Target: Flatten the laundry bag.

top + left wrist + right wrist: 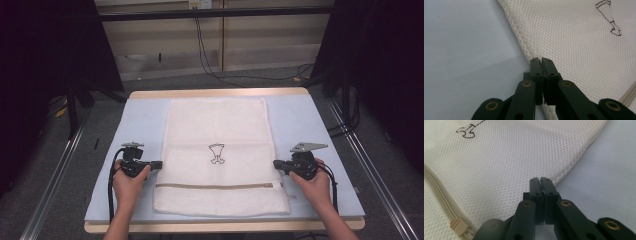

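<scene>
Mesh bag [220, 155] lies flat in the middle of the table [145, 125], long axis running away from me, on the pale blue cover. Small black line drawing [216, 153] sits near the bag's centre; a beige zipper [220, 186] runs across it close to my edge. My left gripper [159, 164] is at the bag's left edge, my left hand [129, 184] behind it. In the left gripper view the jaws are pressed together, tips right at the stitched hem [520, 40] where mesh meets table; I can't tell whether any fabric is pinched between them. My right gripper [276, 164] mirrors it at the bag's right edge, right hand [314, 186] behind, grey plate [308, 147] on top. In the right gripper view the jaws are likewise closed tight, tips at the bag's edge with mesh to the left and bare cover to the right; again can't tell if mesh is caught. Zipper pull [460, 225] shows at lower left of that view, lying flat on the mesh. Both grippers sit at about the same level, just above the zipper line. Cables [210, 55] trail on the floor beyond the table.
</scene>
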Demonstrator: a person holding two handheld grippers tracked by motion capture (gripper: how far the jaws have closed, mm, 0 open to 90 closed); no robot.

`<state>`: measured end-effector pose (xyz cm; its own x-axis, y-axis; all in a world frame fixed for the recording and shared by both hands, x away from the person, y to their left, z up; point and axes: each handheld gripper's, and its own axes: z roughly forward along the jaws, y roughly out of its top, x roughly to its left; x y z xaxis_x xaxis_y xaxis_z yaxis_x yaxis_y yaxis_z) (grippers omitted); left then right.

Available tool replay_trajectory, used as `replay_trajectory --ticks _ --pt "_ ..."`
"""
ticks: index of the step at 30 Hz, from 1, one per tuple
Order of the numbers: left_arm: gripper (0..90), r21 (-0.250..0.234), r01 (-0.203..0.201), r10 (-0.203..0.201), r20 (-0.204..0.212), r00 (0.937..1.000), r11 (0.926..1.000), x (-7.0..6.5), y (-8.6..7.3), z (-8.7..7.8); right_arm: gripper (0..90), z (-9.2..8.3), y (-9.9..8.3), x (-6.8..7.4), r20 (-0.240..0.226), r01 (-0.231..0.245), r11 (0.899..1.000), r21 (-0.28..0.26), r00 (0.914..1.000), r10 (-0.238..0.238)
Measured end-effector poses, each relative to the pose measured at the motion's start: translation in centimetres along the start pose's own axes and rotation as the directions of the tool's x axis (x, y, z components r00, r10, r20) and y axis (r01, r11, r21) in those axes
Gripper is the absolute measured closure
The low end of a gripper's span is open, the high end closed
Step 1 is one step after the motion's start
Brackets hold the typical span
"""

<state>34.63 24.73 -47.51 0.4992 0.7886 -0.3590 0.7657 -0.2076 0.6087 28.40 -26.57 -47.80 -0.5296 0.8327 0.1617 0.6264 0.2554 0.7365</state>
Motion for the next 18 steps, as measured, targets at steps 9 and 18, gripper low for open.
replay_trajectory --ticks 9,18 --pt "88.2 -0.021 0.006 -0.007 -0.020 0.9998 0.9998 0.4 -0.2 -1.1 88.1 0.1 0.2 0.6 -0.015 0.015 1.000 -0.013 0.9998 -0.015" --pt "87.9 -0.022 0.016 -0.017 -0.026 0.9995 0.9996 0.5 -0.5 -1.3 87.5 0.3 0.4 0.8 -0.020 0.029 0.999 -0.018 0.9994 -0.030"
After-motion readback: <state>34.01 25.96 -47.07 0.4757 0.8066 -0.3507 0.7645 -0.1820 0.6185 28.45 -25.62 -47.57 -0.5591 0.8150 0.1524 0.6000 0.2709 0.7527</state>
